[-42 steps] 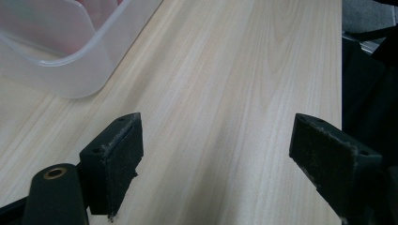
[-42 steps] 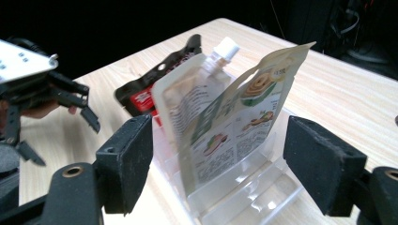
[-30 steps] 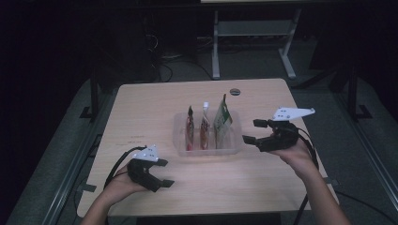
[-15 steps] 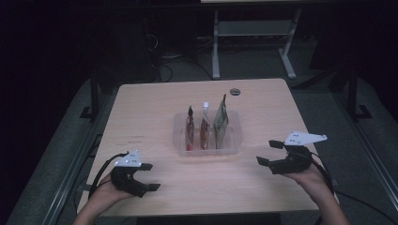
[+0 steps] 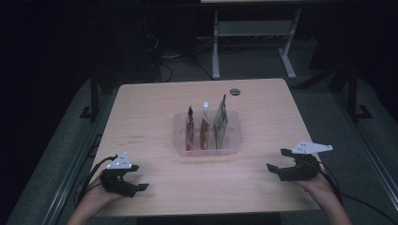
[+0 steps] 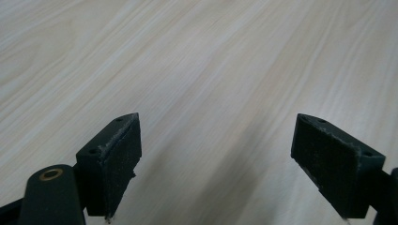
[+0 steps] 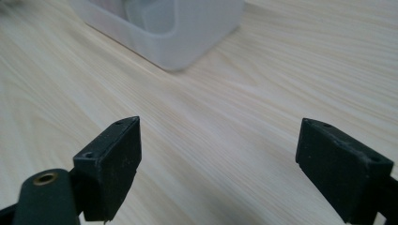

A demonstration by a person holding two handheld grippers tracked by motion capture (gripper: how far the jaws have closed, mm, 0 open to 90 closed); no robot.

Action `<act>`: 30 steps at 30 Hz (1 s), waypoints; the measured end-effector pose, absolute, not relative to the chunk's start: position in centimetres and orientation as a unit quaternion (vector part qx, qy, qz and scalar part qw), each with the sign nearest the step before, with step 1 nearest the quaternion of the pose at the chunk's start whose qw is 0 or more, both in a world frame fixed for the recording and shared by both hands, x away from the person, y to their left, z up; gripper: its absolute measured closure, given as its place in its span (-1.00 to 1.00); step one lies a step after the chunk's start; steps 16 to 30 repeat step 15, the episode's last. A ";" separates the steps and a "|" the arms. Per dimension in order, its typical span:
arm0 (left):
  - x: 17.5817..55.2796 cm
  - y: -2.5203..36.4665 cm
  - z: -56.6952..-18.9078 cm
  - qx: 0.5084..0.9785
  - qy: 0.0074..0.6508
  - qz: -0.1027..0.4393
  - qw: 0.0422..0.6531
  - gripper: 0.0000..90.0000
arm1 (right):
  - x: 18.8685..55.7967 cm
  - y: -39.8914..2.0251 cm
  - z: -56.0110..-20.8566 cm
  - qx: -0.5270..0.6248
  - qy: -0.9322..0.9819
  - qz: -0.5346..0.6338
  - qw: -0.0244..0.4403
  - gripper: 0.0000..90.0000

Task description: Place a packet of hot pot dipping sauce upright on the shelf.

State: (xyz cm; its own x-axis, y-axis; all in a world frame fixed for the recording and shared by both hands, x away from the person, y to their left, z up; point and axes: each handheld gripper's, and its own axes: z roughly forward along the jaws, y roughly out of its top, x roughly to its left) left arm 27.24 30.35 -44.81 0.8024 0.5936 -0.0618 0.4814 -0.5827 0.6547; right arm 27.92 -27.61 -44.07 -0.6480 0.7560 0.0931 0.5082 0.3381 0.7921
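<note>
A clear plastic bin (image 5: 206,152) stands mid-table and holds three upright pouches: a red one (image 5: 189,130), a white-capped one (image 5: 205,127) and a taller green one (image 5: 220,121). My left gripper (image 5: 138,177) rests low near the table's front left corner, open, with bare wood between its jaws (image 6: 218,164). My right gripper (image 5: 276,160) hovers near the front right, apart from the bin. Its jaws have just been opening and stand open with nothing between them (image 7: 219,164). In the right gripper view a corner of the bin (image 7: 173,33) lies ahead of the jaws.
The light wooden table (image 5: 150,108) carries a small dark round object (image 5: 234,91) near its far edge. Behind the table stands a white metal frame (image 5: 216,51) on a dark floor. Cables trail off the left gripper over the front left edge.
The right gripper dropped from beside the bin toward the front right of the table. The left gripper slid left and nearer the front edge.
</note>
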 end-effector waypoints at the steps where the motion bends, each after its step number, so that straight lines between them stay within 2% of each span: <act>1: 27.3 30.5 -44.9 0.883 0.310 0.085 0.342 -0.64 | 28.0 -27.8 -44.3 0.394 0.805 0.417 0.151 -0.70; 9: 27.6 31.3 -45.2 0.883 0.319 0.105 0.327 -0.65 | 28.2 -28.3 -46.0 0.397 0.820 0.386 0.143 -0.71; 30: 27.7 31.2 -45.2 0.884 0.315 0.107 0.329 -0.66 | 28.2 -28.4 -45.7 0.395 0.814 0.398 0.148 -0.72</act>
